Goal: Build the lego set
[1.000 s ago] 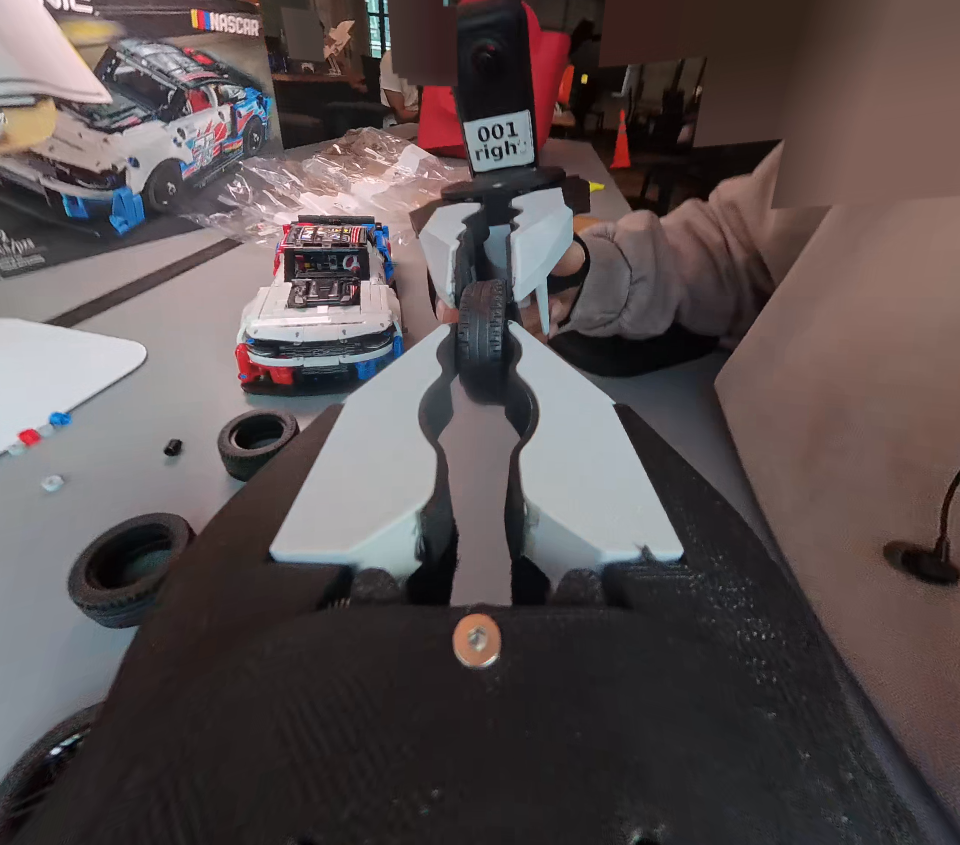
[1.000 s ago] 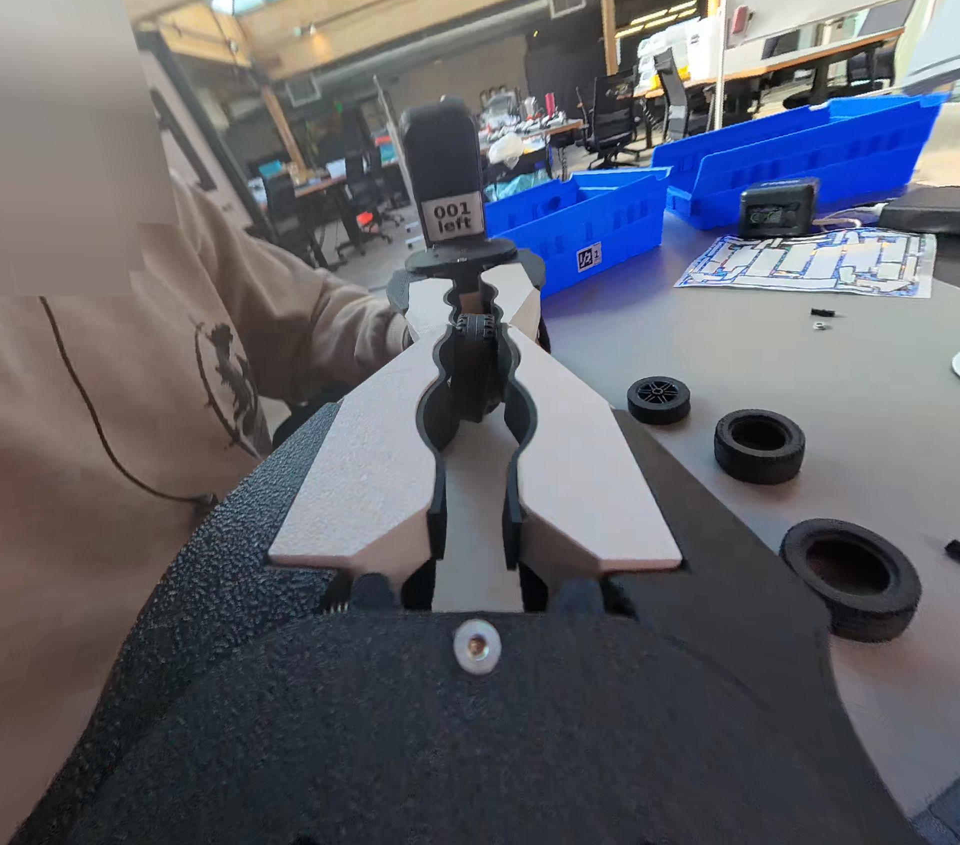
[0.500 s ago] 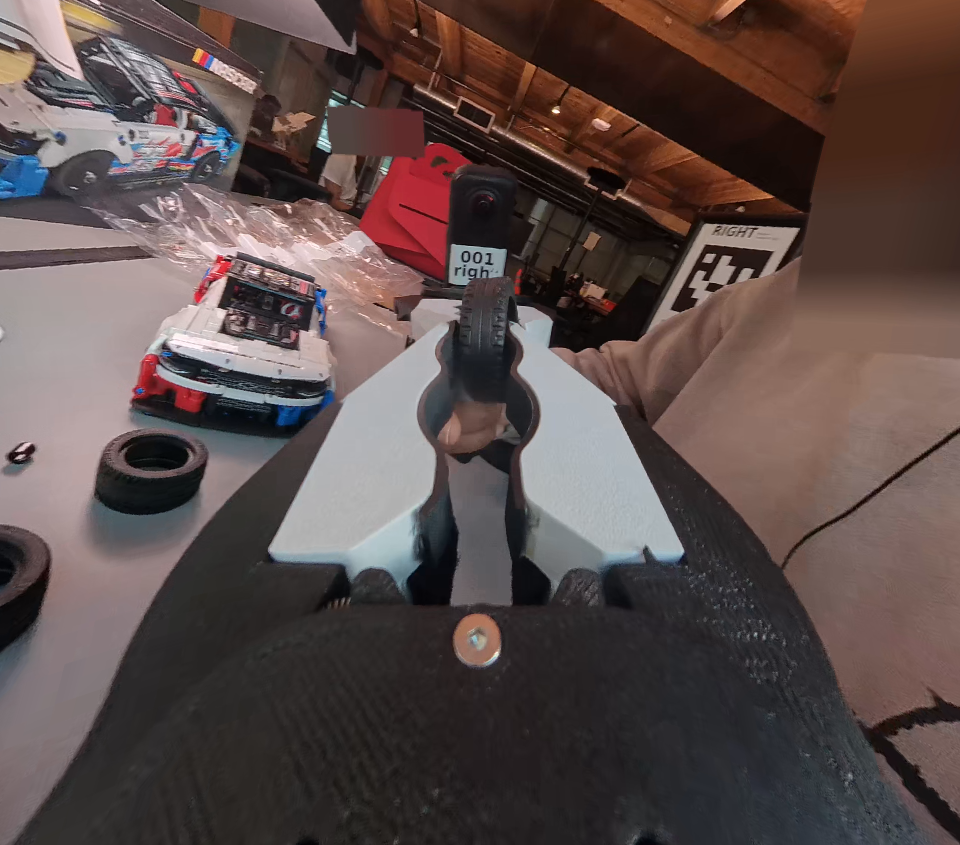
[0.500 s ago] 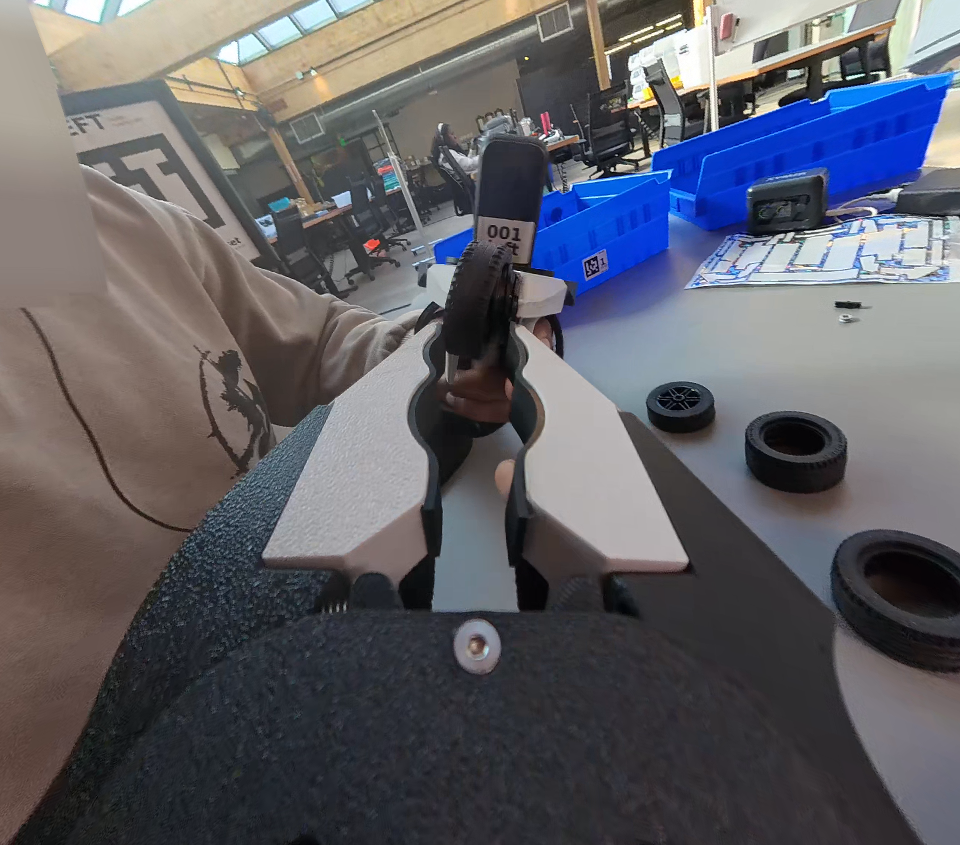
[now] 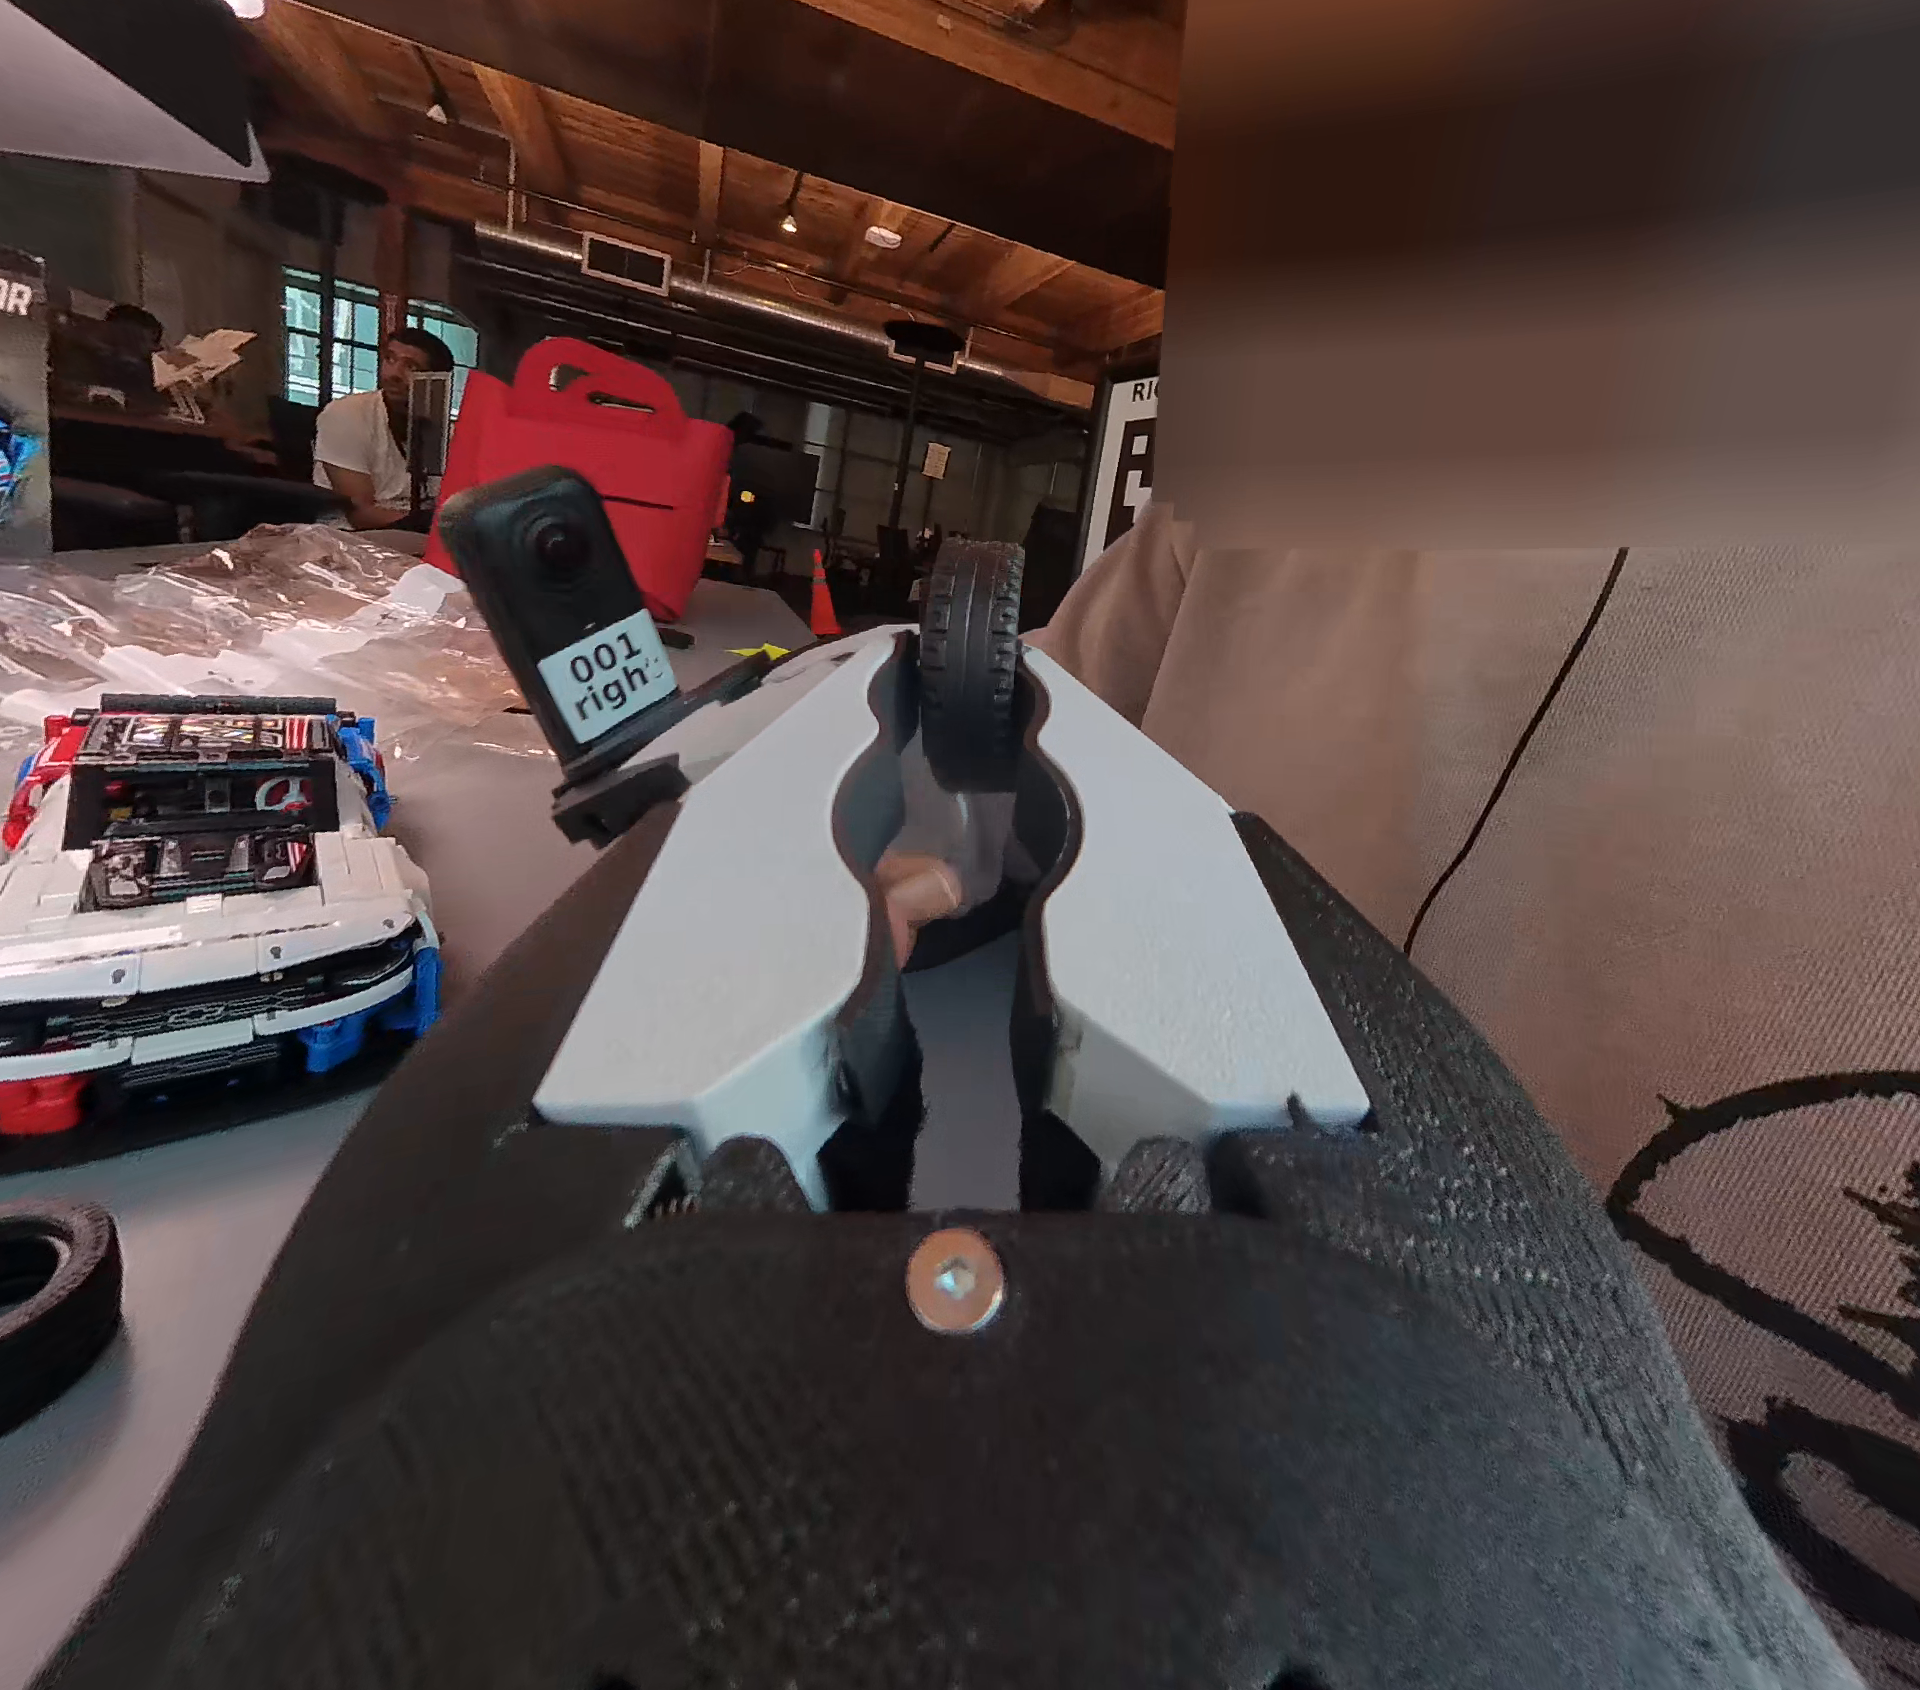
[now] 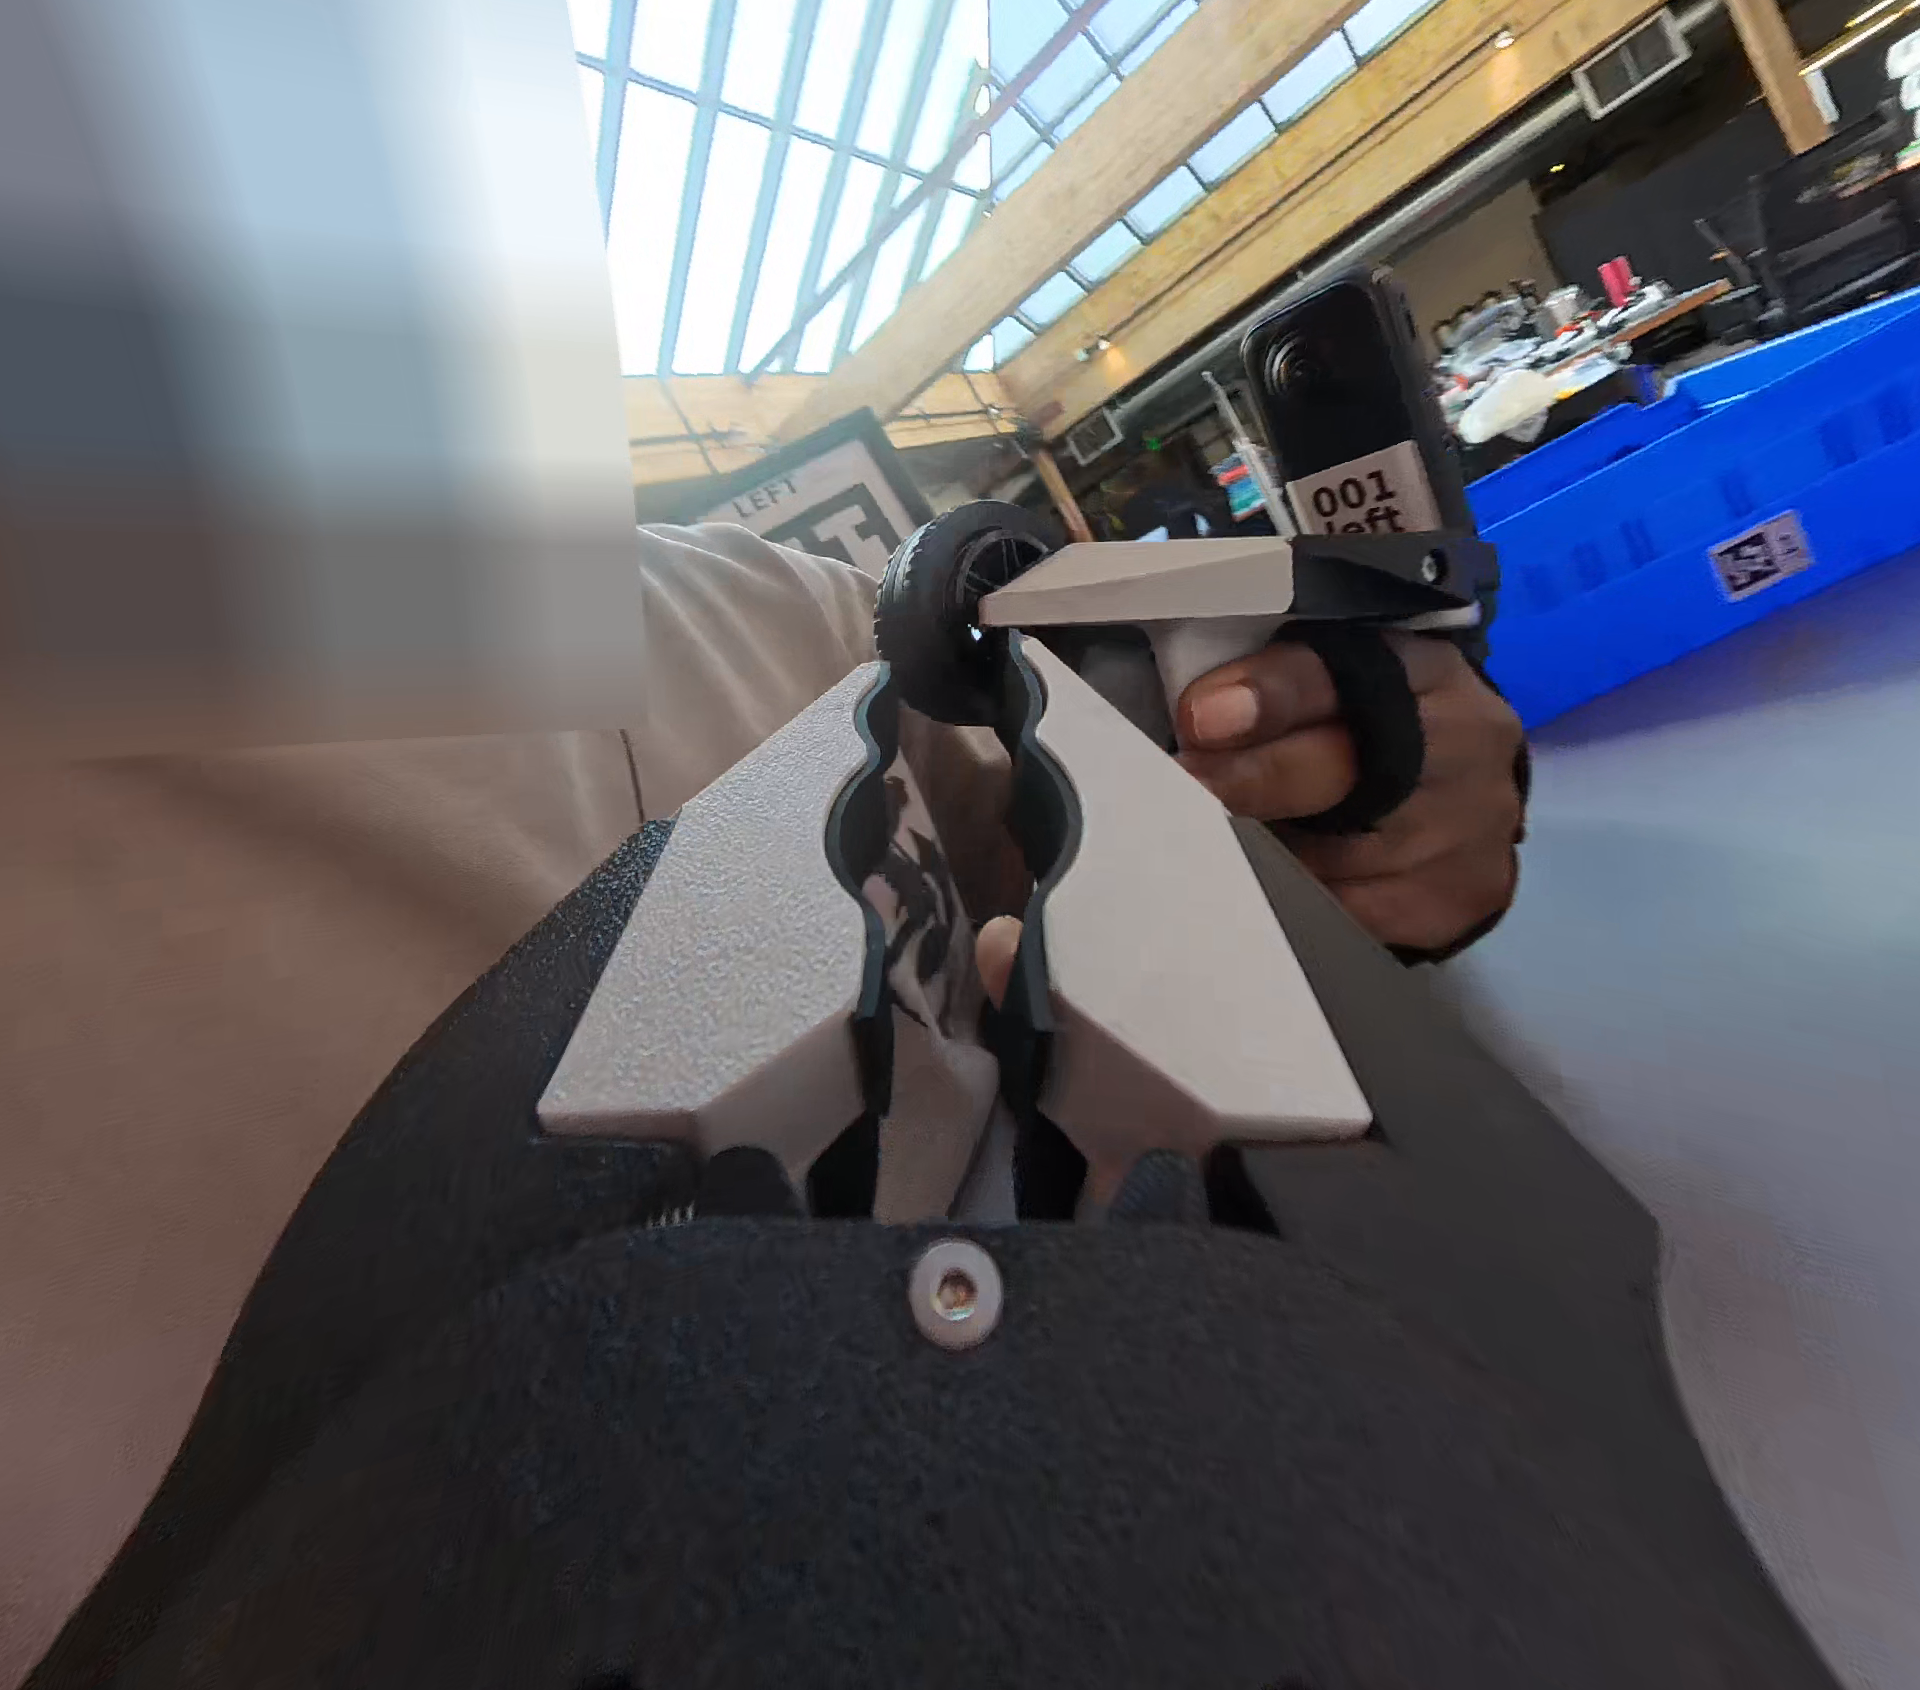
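Note:
A black wheel, a tyre on a spoked rim, is held in the air close to the person's beige sweatshirt. My left gripper is shut on it at the fingertips, with the tread facing its camera. In the right wrist view the wheel sits at the tips of my right gripper, which closes on its lower edge. The left gripper comes in level from the right, one finger across the rim. The right gripper's camera shows in the left wrist view; its fingers are hidden there.
The white, red and blue lego car stands on the grey table at the left. A loose tyre lies nearer. Clear plastic bags and a red bag are behind. Blue bins stand at the right.
Both grippers have risen and tilted up with the wheel, away from the table and toward the person's chest. The left gripper now stands crosswise to the right one instead of facing it.

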